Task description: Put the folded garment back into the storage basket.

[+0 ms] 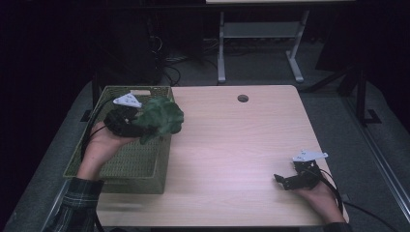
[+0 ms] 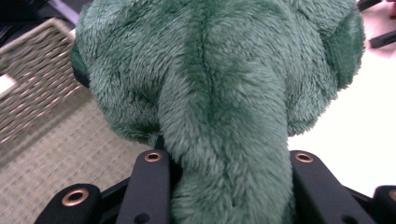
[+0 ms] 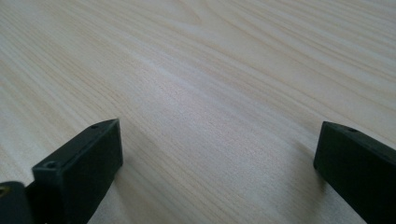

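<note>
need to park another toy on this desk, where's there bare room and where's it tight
The table is bare wood from the green basket across to the right gripper, and back to the cable hole. It is crowded on the left, where the left gripper holds the green plush toy over the basket's right rim.

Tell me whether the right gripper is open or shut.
Open: the right gripper has its jaws wide apart, bare table between them.

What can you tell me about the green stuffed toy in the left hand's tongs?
The green stuffed toy is dark green plush with short fuzzy pile, a rounded body and a thick limb or tail. The left tongs are shut on that limb. The toy is held in the air over the right edge of the woven basket; what animal it is can't be told.
</note>
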